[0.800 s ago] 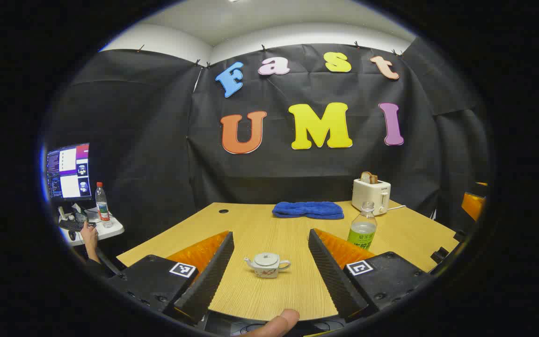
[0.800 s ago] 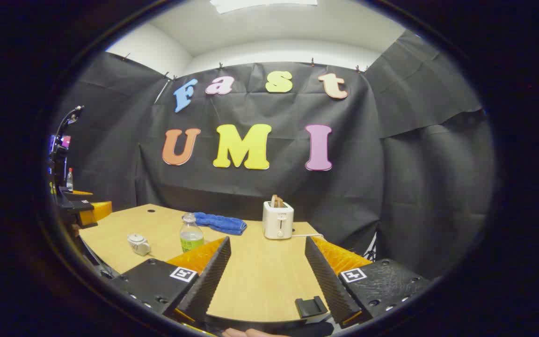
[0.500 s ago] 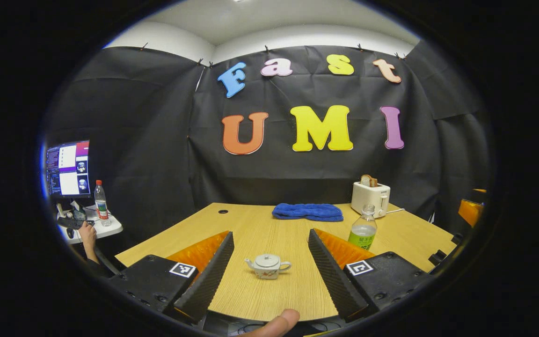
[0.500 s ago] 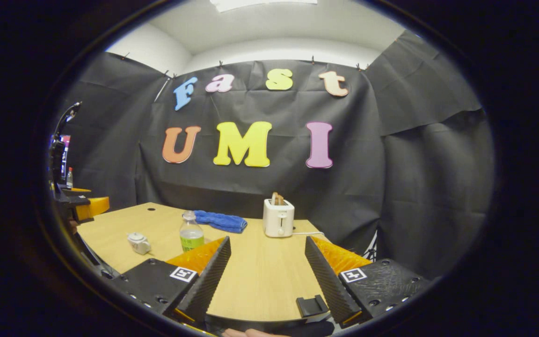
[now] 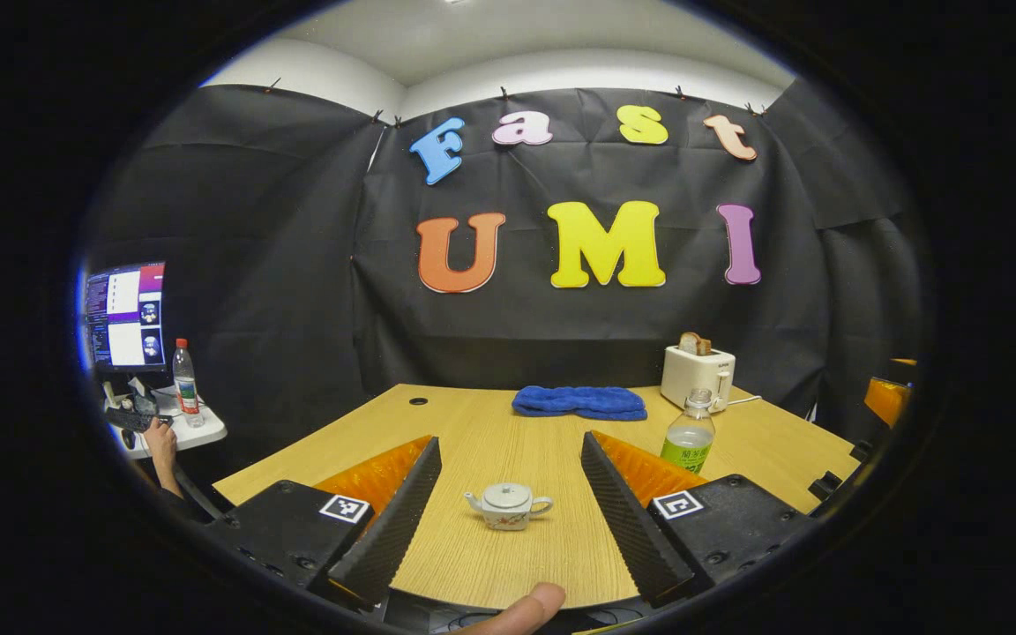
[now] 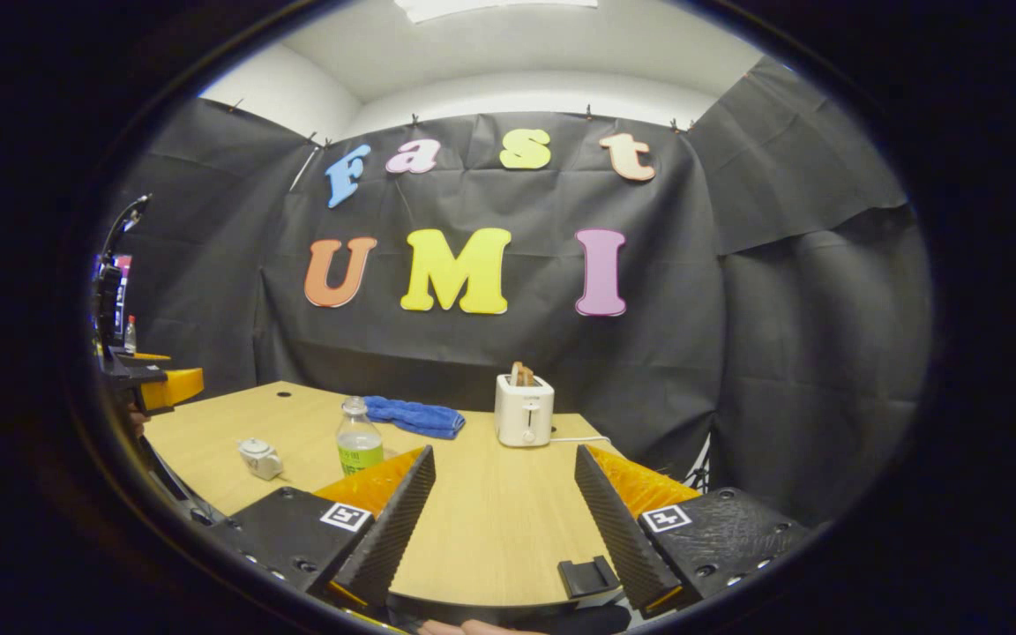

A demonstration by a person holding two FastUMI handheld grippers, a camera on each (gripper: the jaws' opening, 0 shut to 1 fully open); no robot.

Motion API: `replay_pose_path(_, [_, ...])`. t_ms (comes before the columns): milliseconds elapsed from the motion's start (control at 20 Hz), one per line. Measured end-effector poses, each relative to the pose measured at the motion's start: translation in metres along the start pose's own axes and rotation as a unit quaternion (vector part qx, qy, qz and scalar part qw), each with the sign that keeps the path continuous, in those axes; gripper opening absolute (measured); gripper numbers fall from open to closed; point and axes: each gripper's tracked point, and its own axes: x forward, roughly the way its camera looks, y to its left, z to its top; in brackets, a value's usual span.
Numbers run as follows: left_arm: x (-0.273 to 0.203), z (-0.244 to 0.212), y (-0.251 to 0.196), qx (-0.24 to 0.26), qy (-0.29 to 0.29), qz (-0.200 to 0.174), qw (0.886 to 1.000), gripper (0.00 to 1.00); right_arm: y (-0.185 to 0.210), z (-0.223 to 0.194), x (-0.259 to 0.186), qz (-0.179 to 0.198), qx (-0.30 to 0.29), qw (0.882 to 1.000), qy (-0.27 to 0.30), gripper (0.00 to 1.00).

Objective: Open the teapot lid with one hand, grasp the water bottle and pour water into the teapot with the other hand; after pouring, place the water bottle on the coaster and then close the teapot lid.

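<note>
Two handheld grippers are hovering above a wooden bench [image 5: 473,414] at the start of a tea-filling job. The left gripper [image 5: 508,511] is spreading its fingers wide and holding nothing, framing a small white teapot [image 5: 508,505] that is sitting upright on the near part of the bench with its lid [image 5: 507,495] on. The right gripper [image 6: 499,520] is likewise gaping wide and empty, pointing at bare wood, while the clear water bottle [image 6: 358,437] is standing upright off to its left, near the teapot [image 6: 259,458] but not touching it. A blue towel [image 5: 580,400] and a white toaster [image 5: 698,374] are sitting at the far edge. No coaster can be made out.

The risks ahead are looking plain. The lid's knob is small, so fingers closing off-centre are likely to slip off or shove the light pot across the smooth bench. The bottle appears to be uncapped, so a hard squeeze or a knock during the reach could be spilling water before it gets to the pot.
</note>
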Motion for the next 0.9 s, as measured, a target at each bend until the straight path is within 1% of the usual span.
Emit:
replay_pose_path(150, [0.025, -0.012, 0.006, -0.017, 0.001, -0.016, 1.0, 1.0, 0.001, -0.002, 0.003, 0.001, -0.005, 1.0, 0.004, 0.95])
replay_pose_path(200, [0.036, -0.017, 0.006, -0.025, 0.003, -0.022, 0.999, 1.0, 0.001, -0.004, 0.005, -0.001, -0.009, 1.0, 0.004, 0.97])
replay_pose_path(350, [0.071, -0.04, 0.003, -0.036, 0.011, -0.04, 0.998, 1.0, 0.0, -0.005, 0.006, -0.01, -0.021, 1.0, 0.004, 0.97])
replay_pose_path(400, [0.083, -0.047, 0.001, -0.034, 0.009, -0.043, 0.998, 1.0, -0.001, -0.006, 0.007, -0.014, -0.023, 1.0, 0.005, 0.95])
replay_pose_path(550, [0.113, -0.073, -0.001, -0.007, 0.005, -0.045, 0.999, 1.0, -0.006, -0.008, 0.014, -0.02, -0.021, 1.0, 0.011, 0.95])
replay_pose_path(600, [0.119, -0.082, -0.003, 0.0, 0.012, -0.045, 0.999, 1.0, -0.01, -0.01, 0.016, -0.023, -0.02, 0.999, 0.012, 0.97])
replay_pose_path(650, [0.124, -0.096, -0.004, 0.005, 0.025, -0.049, 0.998, 0.99, -0.012, -0.01, 0.018, -0.025, -0.019, 0.999, 0.014, 0.97])
replay_pose_path(750, [0.129, -0.103, -0.01, 0.003, 0.027, -0.061, 0.998, 0.92, -0.012, -0.012, 0.019, -0.026, -0.015, 0.999, 0.018, 0.97])
replay_pose_path(800, [0.131, -0.106, -0.008, -0.001, 0.031, -0.06, 0.998, 0.83, -0.012, -0.015, 0.02, -0.026, -0.013, 0.999, 0.021, 0.95])
replay_pose_path(850, [0.132, -0.109, -0.009, -0.004, 0.038, -0.063, 0.997, 0.78, -0.012, -0.016, 0.021, -0.025, -0.012, 0.999, 0.024, 0.97])
replay_pose_path(900, [0.131, -0.11, -0.011, -0.005, 0.041, -0.066, 0.997, 0.7, -0.011, -0.018, 0.022, -0.024, -0.012, 0.999, 0.027, 0.97])
